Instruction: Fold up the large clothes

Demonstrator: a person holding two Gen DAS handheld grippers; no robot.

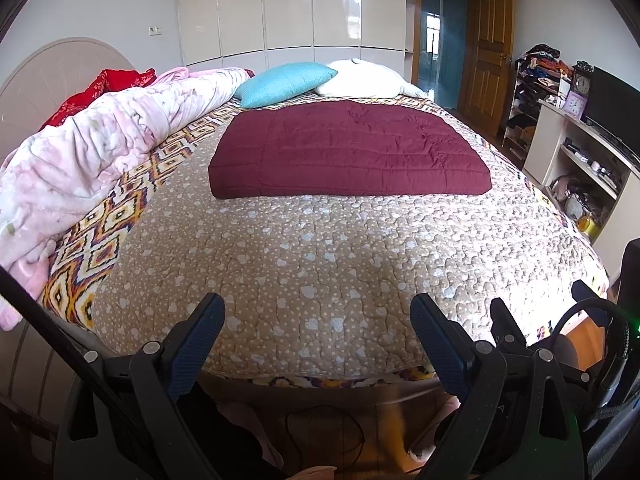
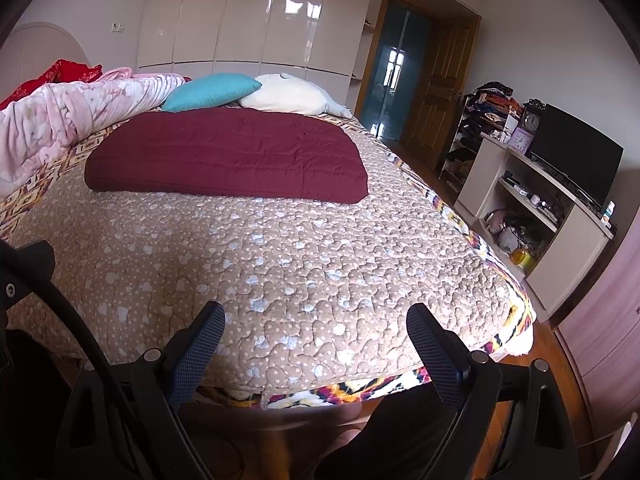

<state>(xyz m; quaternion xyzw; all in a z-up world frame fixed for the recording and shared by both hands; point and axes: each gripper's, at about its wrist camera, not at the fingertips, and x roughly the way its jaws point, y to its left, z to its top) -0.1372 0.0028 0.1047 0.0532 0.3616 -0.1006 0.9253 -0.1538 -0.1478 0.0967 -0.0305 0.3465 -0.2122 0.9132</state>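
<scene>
1. Maroon quilted garment [image 1: 352,152] [image 2: 228,160]: lies flat as a folded rectangle on the far half of the bed, well apart from both claws.
2. Left claw [image 1: 318,342]: spread wide, nothing between the blue pads [image 1: 200,340], hovering over the near edge of the bed.
3. Right claw [image 2: 316,350]: also spread wide and holding nothing, at the same near edge; touching no cloth.
4. Bed cover [image 1: 320,264] [image 2: 280,264]: tan quilt with pale hearts, patterned border at the sides.
5. Teal pillow [image 1: 286,82] [image 2: 212,90] and white pillow [image 1: 366,78] [image 2: 294,96]: just beyond the garment's far edge.
6. Pink floral duvet [image 1: 100,152] [image 2: 60,124]: bunched along the left side.
7. TV cabinet [image 1: 580,168] [image 2: 560,216], right of the bed: open shelves hold small clutter, too small to identify; a dark screen [image 2: 576,156] stands on top.
</scene>
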